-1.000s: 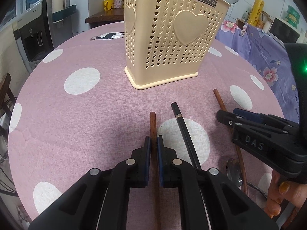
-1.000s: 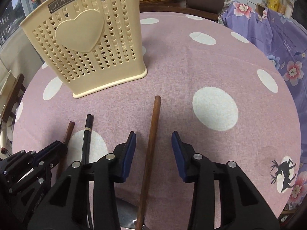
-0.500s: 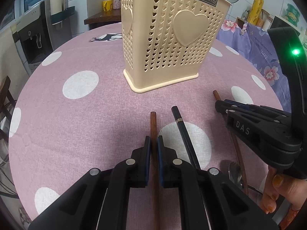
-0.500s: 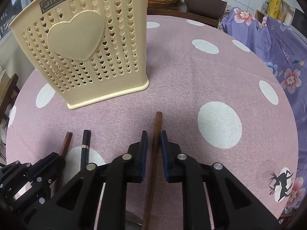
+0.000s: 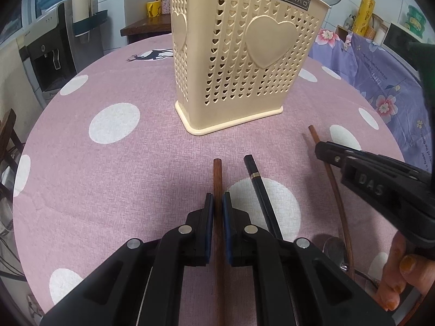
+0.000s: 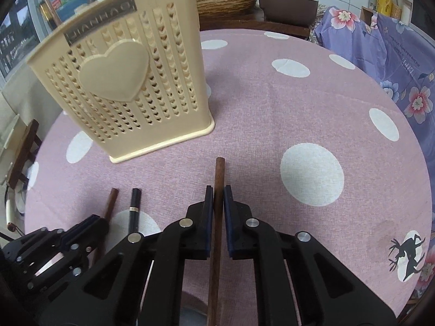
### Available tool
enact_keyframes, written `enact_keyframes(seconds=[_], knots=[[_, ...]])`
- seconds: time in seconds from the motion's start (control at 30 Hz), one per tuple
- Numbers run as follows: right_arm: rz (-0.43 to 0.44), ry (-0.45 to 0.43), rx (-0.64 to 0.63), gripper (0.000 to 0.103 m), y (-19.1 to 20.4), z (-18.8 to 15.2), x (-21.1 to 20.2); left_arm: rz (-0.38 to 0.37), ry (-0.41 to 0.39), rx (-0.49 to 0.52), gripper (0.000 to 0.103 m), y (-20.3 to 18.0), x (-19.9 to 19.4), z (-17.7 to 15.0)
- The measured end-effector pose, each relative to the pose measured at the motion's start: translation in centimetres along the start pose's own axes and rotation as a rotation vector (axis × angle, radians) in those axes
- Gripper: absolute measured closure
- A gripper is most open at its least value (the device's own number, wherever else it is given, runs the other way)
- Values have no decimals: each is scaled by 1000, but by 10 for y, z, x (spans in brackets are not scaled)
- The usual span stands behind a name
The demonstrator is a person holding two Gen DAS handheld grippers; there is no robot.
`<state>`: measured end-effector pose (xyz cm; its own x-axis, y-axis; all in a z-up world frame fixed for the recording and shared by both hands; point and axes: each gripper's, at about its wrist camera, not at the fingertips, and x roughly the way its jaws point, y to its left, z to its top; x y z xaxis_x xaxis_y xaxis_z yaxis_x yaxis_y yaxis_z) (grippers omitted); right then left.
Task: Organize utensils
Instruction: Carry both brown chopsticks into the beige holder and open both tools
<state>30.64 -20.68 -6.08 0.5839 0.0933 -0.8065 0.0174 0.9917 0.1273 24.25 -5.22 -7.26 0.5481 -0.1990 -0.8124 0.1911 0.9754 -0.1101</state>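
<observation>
Chopsticks lay lengthwise between both sets of jaws: left gripper (image 5: 217,203) clamped one brown stick (image 5: 217,179), right gripper (image 6: 216,199) another (image 6: 219,174), ends toward the holder (image 5: 239,62).

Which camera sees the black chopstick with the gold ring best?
The left wrist view: the black chopstick with the gold ring lies long and clear there. The right wrist view shows only its short tip.

Pink dotted tablecloth (image 5: 114,163), water dispenser (image 5: 46,54), floral purple cloth (image 6: 394,62)

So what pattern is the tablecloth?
Pink tablecloth with large white polka dots; clearest in the right wrist view.
</observation>
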Motion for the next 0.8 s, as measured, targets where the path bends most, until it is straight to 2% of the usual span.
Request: enact_keyframes(seconds=[0.23, 0.57, 0.8], knots=[[79, -88, 18, 94, -6, -1, -39, -43, -59, -47, 95, 11, -19, 4], [201, -258, 3, 95, -20, -5, -127, -138, -264, -96, 95, 26, -111, 12], [272, -331, -18, 95, -24, -20, -180, -172, -352, -80, 95, 32, -155, 7]])
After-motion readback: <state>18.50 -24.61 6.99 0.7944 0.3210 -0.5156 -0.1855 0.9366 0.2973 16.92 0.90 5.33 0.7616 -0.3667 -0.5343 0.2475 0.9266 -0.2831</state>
